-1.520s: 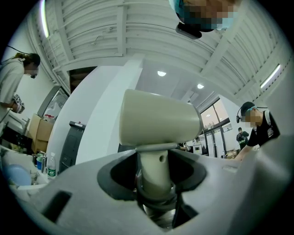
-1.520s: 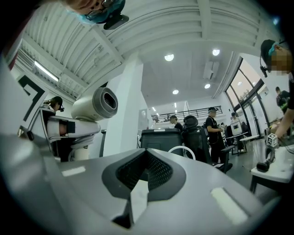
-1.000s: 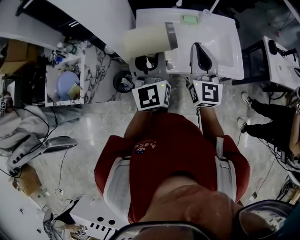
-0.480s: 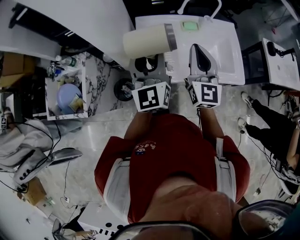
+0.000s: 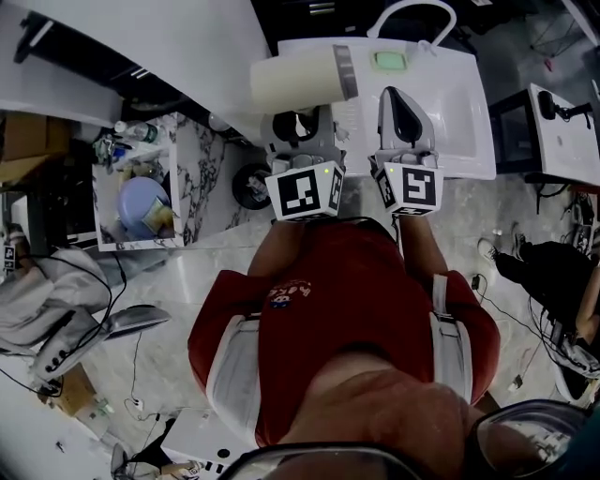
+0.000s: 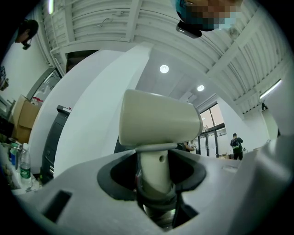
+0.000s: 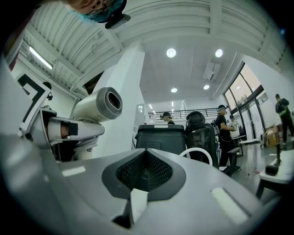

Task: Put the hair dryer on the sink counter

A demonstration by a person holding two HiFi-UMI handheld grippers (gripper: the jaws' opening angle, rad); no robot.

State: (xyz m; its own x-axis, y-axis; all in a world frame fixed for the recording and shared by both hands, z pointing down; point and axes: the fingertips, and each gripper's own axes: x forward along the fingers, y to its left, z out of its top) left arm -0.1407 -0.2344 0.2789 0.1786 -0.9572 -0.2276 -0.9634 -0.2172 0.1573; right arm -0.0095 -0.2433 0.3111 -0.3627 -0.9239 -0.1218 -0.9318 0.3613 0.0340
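A cream hair dryer [image 5: 295, 80] with a grey ring at its nozzle is held up in front of me, and my left gripper [image 5: 298, 127] is shut on its handle. The left gripper view shows the dryer's handle [image 6: 155, 170] clamped between the jaws of the left gripper [image 6: 156, 188], with the body above. My right gripper [image 5: 406, 112] is beside it, jaws together and empty, reaching over the near edge of the white sink counter [image 5: 455, 112]. From the right gripper [image 7: 144, 176] view, the dryer [image 7: 94, 108] appears at the left.
The sink has a curved white faucet [image 5: 412, 17] and a green soap [image 5: 389, 61] at its back. A marble shelf [image 5: 192, 178] with a blue bowl and bottles stands left. A black bin [image 5: 248, 180] sits by the sink's base. Cables and grey cloth lie on the floor.
Both grippers and the dryer have moved forward toward the sink; the sink, the faucet and the marble shelf have slid down in the head view. The grip is unchanged.
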